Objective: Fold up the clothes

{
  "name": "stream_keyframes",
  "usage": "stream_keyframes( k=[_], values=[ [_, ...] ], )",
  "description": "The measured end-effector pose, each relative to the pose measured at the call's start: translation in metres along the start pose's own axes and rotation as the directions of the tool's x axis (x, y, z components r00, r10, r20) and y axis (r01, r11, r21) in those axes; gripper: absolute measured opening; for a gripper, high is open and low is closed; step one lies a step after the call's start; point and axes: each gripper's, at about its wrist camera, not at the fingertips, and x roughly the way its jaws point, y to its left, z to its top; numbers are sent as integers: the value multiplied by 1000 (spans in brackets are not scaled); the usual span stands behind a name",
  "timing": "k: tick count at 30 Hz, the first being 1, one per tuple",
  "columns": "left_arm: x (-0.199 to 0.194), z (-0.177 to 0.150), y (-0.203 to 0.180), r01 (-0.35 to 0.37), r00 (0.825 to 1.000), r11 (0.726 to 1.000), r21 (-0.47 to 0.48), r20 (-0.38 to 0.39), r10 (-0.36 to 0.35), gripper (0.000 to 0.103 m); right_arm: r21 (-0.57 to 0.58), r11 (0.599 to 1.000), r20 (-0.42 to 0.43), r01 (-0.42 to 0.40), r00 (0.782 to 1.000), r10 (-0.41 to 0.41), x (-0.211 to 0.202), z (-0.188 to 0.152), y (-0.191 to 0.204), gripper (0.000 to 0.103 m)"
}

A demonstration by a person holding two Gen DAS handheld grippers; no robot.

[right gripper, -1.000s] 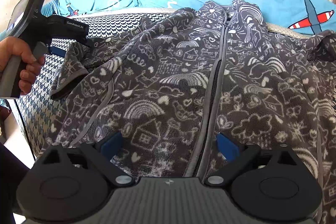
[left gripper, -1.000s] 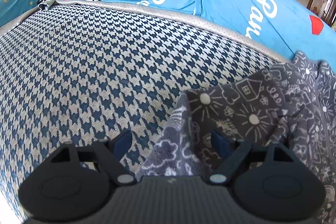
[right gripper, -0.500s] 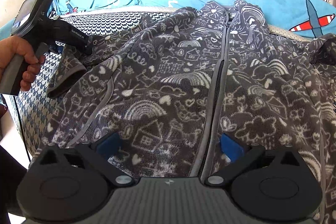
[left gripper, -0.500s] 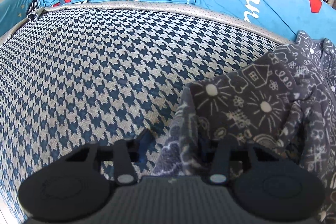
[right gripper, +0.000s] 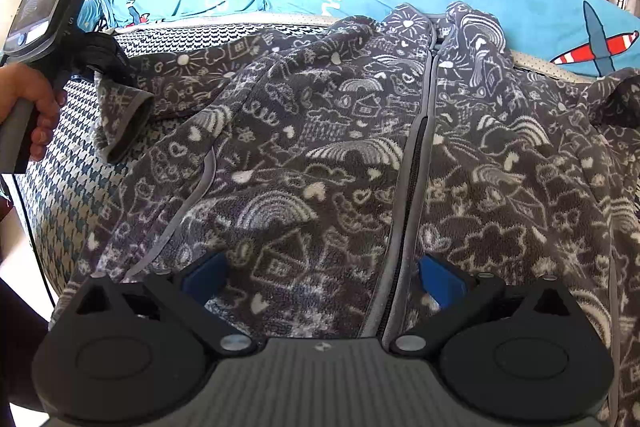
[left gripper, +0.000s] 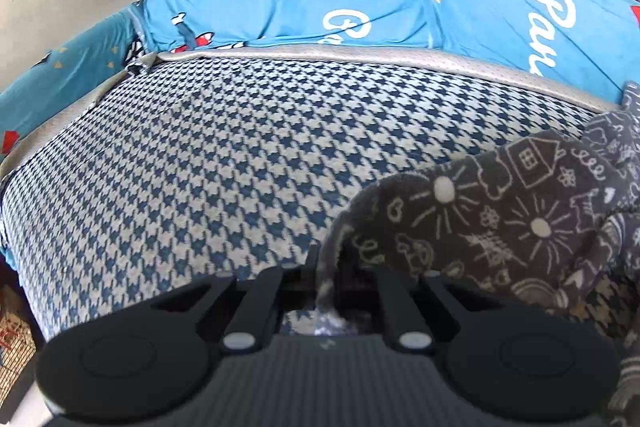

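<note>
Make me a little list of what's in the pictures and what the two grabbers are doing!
garment: grey doodle-print zip jacket, spread front-up
surface: houndstooth cushion
behind: blue printed cover
left gripper: closed on the sleeve cuff, cuff lifted off the cushion
right gripper: open, hovering over the jacket's lower front, holding nothing
zip: closed

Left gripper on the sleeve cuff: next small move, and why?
Probably lift the cuff and carry it across onto the jacket's front. The left gripper is shut on the cuff of the grey doodle-print fleece jacket, whose sleeve lies out over the houndstooth cushion; the right gripper is open.
</note>
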Motion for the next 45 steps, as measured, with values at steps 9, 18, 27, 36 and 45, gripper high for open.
stream_keyframes(
  k=[9, 18, 27, 36, 45],
  values=[
    [12, -8, 33, -17, 996, 996, -84, -92, 9, 10, 2, 1000, -2, 0, 1000, 0, -1, 2, -2, 103],
    [2, -11, 75, 27, 993, 969, -245, -106, -55, 48, -14, 1000, -1, 7, 1000, -7, -1, 2, -1, 103],
    [-18, -23, 116, 158, 976, 873, -462, -61, -209, 74, -36, 999, 7, 17, 1000, -16, 0, 0, 2, 103],
    [-59, -30, 128, 226, 974, 841, -491, 97, -206, 95, -55, 998, 17, 22, 1000, -21, 0, -2, 2, 103],
    [-73, -39, 146, 54, 995, 861, -506, 100, -3, 95, -71, 997, 25, 26, 999, -24, -2, -4, 3, 103]
  ],
)
